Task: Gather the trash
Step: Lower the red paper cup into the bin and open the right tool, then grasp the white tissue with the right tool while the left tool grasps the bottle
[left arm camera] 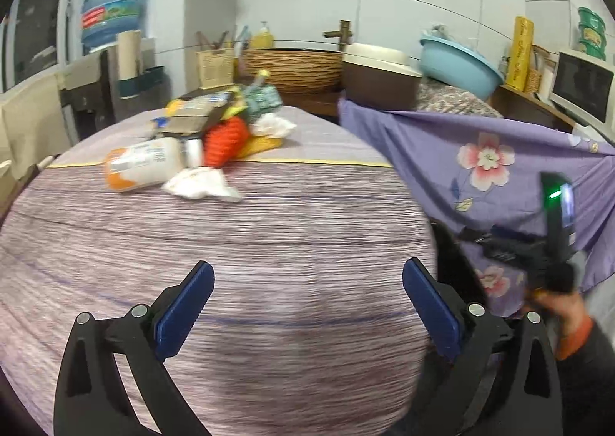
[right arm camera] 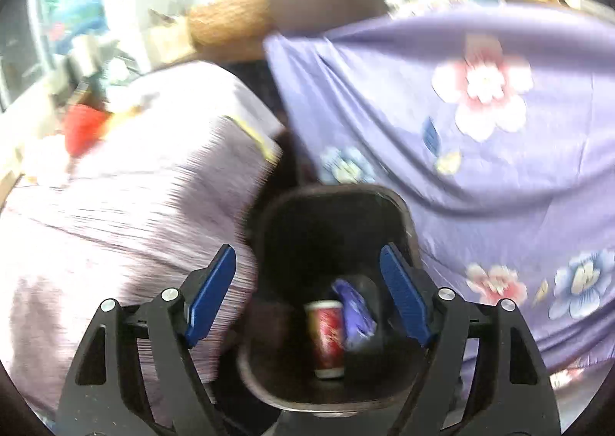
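Bin (right arm camera: 326,213) contents blurred; red cup (right arm camera: 326,336) discernible, purple wrapper (right arm camera: 355,315) unclear.

The table holds one plastic bottle (left arm camera: 144,164), two crumpled white tissues (left arm camera: 201,184), one orange knitted item (left arm camera: 226,142) and one cardboard box (left arm camera: 192,117). One black bin (right arm camera: 330,213) contains one red cup (right arm camera: 326,338) and one blue wrapper (right arm camera: 355,315).

A red cup (right arm camera: 327,336) and purple wrapper (right arm camera: 355,315) (both blurred) lie inside the black bin (right arm camera: 330,213).
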Tool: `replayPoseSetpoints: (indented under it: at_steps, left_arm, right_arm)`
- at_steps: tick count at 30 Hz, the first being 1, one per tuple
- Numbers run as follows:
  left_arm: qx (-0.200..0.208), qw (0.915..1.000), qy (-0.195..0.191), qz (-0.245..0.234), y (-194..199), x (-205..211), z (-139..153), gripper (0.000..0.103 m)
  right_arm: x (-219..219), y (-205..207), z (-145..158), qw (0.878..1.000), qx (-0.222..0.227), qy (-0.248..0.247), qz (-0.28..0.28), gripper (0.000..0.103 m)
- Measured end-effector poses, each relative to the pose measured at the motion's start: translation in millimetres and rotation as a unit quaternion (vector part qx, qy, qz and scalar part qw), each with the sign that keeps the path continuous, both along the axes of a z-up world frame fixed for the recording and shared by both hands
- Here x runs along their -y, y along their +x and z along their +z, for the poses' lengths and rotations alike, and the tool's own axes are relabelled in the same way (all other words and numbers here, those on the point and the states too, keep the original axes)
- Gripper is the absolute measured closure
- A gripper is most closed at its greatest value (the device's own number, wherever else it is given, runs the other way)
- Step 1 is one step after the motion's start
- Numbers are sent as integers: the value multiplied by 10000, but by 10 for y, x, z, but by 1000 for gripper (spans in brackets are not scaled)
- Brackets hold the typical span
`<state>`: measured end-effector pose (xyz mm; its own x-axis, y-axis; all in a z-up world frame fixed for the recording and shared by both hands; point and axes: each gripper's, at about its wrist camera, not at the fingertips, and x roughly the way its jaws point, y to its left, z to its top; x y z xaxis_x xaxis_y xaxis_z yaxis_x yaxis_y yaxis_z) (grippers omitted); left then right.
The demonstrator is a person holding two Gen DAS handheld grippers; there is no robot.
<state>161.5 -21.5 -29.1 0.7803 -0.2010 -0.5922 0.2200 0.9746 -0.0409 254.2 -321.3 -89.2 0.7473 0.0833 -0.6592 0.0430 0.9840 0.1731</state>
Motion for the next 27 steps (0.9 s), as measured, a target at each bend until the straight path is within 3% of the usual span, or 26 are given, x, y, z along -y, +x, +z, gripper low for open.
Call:
replayPoseSetpoints:
  at_steps: [4,9,16,27]
  left_arm:
    - [-30,9998,201,77,-16,-298,-5,6]
    - [-144,9992,285,250,-8,-709,-43,5]
    - [-218,9980,438,409,47,-1163,-76,5]
    - [-293,9961,818,171,349,-1600,-156,5]
  right_arm:
    - [-295,-40,190,9986,154,159,476,25]
    - [-1002,-57,293,9916,155,227,1267,25]
    - [-2008,309,303,9719,-13,-213,2343,25]
    - [-3099,1019,196,9516,-355,-765,2954,25]
